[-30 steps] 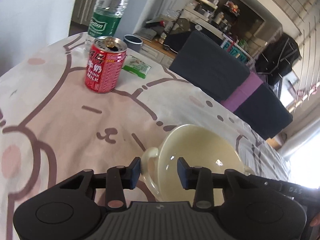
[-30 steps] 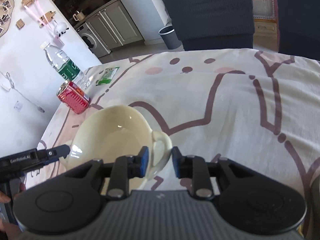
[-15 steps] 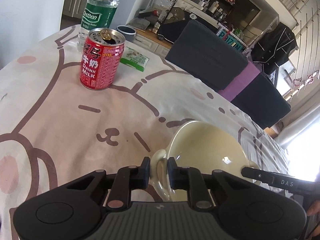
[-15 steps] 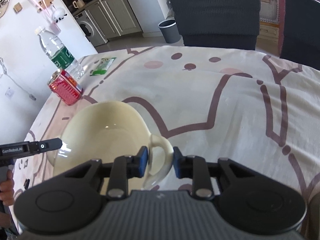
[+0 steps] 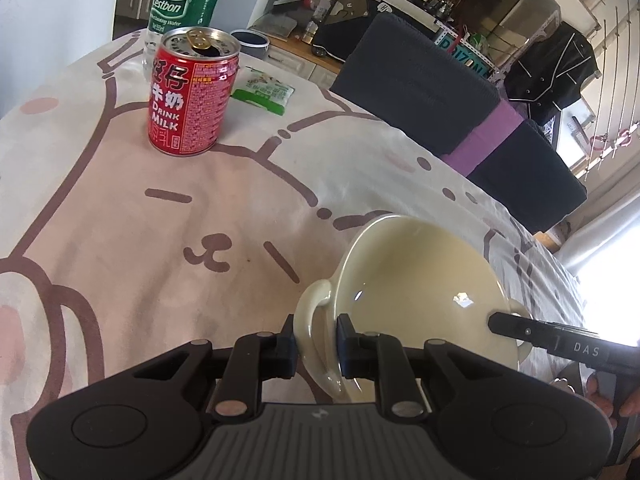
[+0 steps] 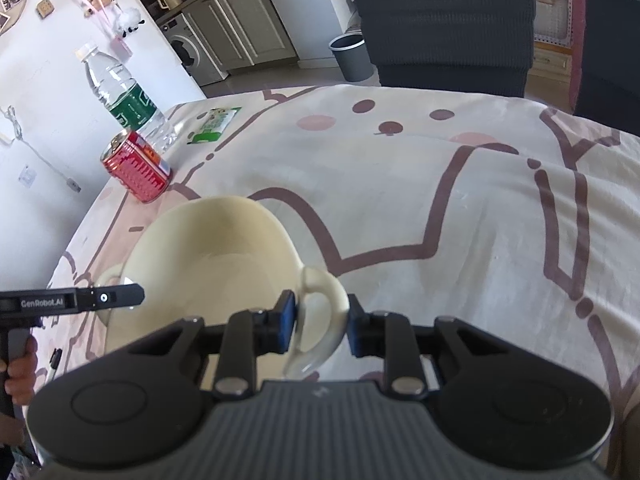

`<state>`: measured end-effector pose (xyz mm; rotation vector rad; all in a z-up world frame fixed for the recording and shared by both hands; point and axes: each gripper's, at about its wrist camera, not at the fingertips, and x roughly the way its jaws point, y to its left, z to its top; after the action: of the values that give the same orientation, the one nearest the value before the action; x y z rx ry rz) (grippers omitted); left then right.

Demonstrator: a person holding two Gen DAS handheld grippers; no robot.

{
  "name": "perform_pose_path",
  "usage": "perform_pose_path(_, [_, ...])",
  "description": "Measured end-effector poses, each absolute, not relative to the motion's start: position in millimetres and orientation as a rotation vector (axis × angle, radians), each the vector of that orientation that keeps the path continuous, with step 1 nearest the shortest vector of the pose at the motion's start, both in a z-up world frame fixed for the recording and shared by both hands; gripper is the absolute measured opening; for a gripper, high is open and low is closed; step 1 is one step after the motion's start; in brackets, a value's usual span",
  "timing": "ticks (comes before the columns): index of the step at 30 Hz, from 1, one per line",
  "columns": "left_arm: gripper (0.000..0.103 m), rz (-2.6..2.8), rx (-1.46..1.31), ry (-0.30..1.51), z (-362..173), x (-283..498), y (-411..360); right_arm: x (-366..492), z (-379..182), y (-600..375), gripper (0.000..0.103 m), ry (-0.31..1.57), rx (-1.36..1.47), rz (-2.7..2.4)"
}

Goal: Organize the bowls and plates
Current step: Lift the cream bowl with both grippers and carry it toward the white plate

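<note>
A cream bowl (image 5: 420, 280) with a loop handle on each side sits low over the patterned tablecloth (image 5: 120, 220); I cannot tell whether it rests on the cloth. My left gripper (image 5: 316, 344) is shut on its near handle (image 5: 310, 312), pads pressing both sides. In the right wrist view the bowl (image 6: 216, 260) lies ahead, and my right gripper (image 6: 320, 328) is shut on the opposite handle (image 6: 324, 292). One finger (image 5: 560, 344) of the right gripper shows at the bowl's far rim, and one finger (image 6: 80, 300) of the left gripper shows in the right wrist view.
A red milk-drink can (image 5: 192, 92) stands at the table's far left, with a water bottle (image 5: 188, 4) behind it and a green packet (image 5: 264, 94) beside it. Dark chairs (image 5: 420, 80) line the far edge. A grey bin (image 6: 352, 56) stands on the floor beyond.
The left jaws closed from open around the bowl's handle to gripping it. The right jaws narrowed slightly onto the other handle. Both cameras crept closer to the bowl.
</note>
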<state>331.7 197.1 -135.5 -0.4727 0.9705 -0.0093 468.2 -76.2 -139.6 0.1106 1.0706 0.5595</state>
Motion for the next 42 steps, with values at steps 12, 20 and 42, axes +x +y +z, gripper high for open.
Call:
perform_pose_path(12, [0.02, -0.014, -0.419, 0.831, -81, 305, 187, 448, -100, -85, 0.03, 0.973, 0.153, 0.567])
perform_pose_path(20, [0.02, -0.055, -0.402, 0.78, -37, 266, 158, 404, -52, -112, 0.03, 0.922, 0.163, 0.546])
perform_pose_path(42, [0.02, -0.322, -0.24, 0.847, -38, 152, 63, 204, -44, -234, 0.031, 0.888, 0.297, 0.333])
